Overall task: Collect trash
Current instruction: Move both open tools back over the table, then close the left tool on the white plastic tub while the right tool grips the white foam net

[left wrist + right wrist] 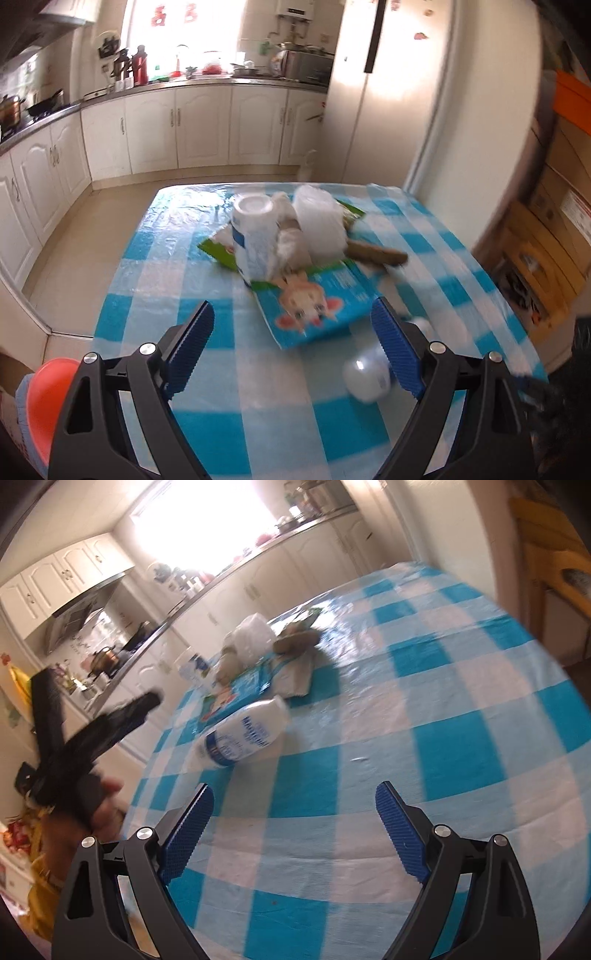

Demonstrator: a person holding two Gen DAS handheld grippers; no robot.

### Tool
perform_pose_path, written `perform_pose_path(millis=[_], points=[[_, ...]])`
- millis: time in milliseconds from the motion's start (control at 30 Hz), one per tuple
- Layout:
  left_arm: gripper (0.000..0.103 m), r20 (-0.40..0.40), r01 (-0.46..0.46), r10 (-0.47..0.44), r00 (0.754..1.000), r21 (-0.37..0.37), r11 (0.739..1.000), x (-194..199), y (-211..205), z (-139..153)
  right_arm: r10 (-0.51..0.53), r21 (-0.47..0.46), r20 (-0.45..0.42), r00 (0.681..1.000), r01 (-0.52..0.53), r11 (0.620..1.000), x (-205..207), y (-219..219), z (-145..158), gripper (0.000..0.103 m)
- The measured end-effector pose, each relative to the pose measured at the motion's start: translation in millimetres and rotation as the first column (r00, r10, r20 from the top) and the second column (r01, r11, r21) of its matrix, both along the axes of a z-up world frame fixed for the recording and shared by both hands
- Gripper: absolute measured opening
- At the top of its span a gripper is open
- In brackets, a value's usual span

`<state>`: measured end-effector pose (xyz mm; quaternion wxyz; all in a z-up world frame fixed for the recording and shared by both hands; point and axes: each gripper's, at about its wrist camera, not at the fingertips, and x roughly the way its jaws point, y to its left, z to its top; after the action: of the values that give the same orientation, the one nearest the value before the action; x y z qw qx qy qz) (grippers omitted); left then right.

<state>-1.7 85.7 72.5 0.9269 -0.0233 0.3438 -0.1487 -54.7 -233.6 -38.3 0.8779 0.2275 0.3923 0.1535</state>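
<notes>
A heap of trash lies on the blue-and-white checked table (207, 254): a white bottle with blue label (255, 240), a crumpled clear plastic bag (321, 225), a brown peel-like piece (376, 254) and a flat blue-green cartoon wrapper (314, 306). A second white bottle (367, 374) lies on its side by my left gripper's right finger; it also shows in the right wrist view (240, 738). My left gripper (291, 347) is open and empty above the table, short of the heap. My right gripper (295, 830) is open and empty over the table (424, 701). The left gripper (99, 720) shows there, blurred.
White kitchen cabinets (203, 129) and a cluttered counter run along the far wall. A white fridge (399, 110) stands beyond the table's far right corner. Cardboard boxes (554, 221) are stacked at the right. An orange round object (48, 398) sits at the lower left.
</notes>
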Motion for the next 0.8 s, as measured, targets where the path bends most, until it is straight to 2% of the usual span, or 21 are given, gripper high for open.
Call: perform_pose_path(millis=[100, 300, 567, 633, 700, 767, 800], points=[[0.087, -0.005, -0.024, 0.024, 1.0, -0.019, 1.0, 20.5, 2.2, -0.8, 0.019, -0.009, -0.009, 1.0, -0.019, 1.0, 4.3, 5.3, -1.8, 0.088], [0.087, -0.005, -0.037, 0.037, 0.999, -0.035, 0.999, 44.7, -1.8, -9.0, -0.005, -0.022, -0.016, 1.0, 0.005, 1.0, 23.1, -5.3, 2.7, 0.088], [0.086, 0.018, -0.061, 0.062, 0.998, -0.054, 0.997, 69.9, -2.8, -15.4, -0.007, -0.063, 0.018, 1.0, 0.008, 0.998, 75.8, -13.6, 27.4, 0.088], [0.076, 0.023, -0.068, 0.069, 0.997, -0.051, 0.996, 74.3, -2.9, -17.1, 0.002, -0.056, 0.029, 1.0, 0.0, 0.998, 90.4, -12.5, 32.7, 0.088], [0.071, 0.024, -0.072, 0.074, 0.997, -0.056, 0.996, 77.8, -2.1, -18.3, 0.02, -0.043, 0.04, 0.999, -0.018, 0.999, 107.1, -9.9, 36.8, 0.088], [0.069, 0.028, -0.07, 0.072, 0.997, -0.064, 0.995, 79.9, -0.6, -19.4, 0.031, -0.077, 0.049, 0.998, -0.027, 0.997, 122.7, -3.8, 40.0, 0.088], [0.064, 0.029, -0.071, 0.073, 0.997, -0.063, 0.995, 80.5, -0.5, -20.2, 0.034, -0.089, 0.049, 0.998, -0.029, 0.996, 129.4, -1.6, 39.9, 0.088]])
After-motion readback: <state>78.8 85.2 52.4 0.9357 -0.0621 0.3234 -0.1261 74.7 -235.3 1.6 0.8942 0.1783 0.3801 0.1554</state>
